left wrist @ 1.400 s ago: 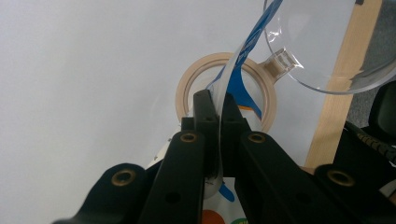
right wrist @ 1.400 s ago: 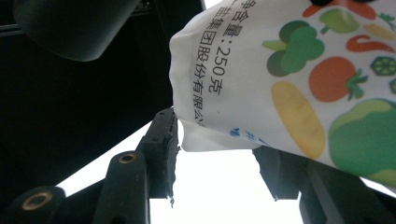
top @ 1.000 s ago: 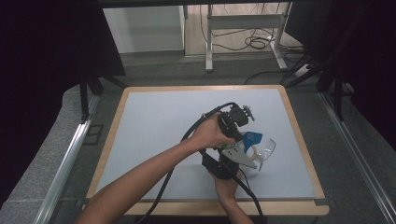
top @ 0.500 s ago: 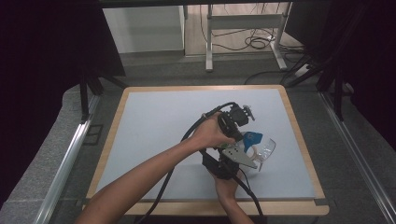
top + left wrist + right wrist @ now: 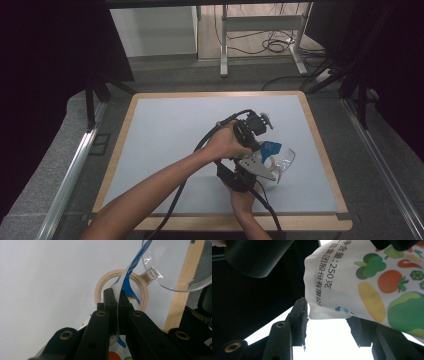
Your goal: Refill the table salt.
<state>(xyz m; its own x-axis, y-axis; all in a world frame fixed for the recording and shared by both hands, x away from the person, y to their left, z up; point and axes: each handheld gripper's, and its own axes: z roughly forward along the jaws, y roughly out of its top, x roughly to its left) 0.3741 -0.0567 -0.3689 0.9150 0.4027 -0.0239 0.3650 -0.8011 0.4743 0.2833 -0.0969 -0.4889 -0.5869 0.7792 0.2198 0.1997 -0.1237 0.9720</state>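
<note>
The printed salt pouch point(image 5: 372, 282) hangs above the table's point(image 5: 165, 130) right half, over a tape roll point(image 5: 121, 291) and beside a clear glass bowl point(image 5: 175, 262). Nothing has shifted in the last second: the left claw point(image 5: 115, 296) stays clamped on the pouch's edge. The right claw point(image 5: 327, 322) sits half open around its lower corner without pressing, so the pouch looks steadied for pouring.

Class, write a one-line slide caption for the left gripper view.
Left gripper pinches the edge of a printed pouch above a tape roll, beside a clear glass bowl.
</note>
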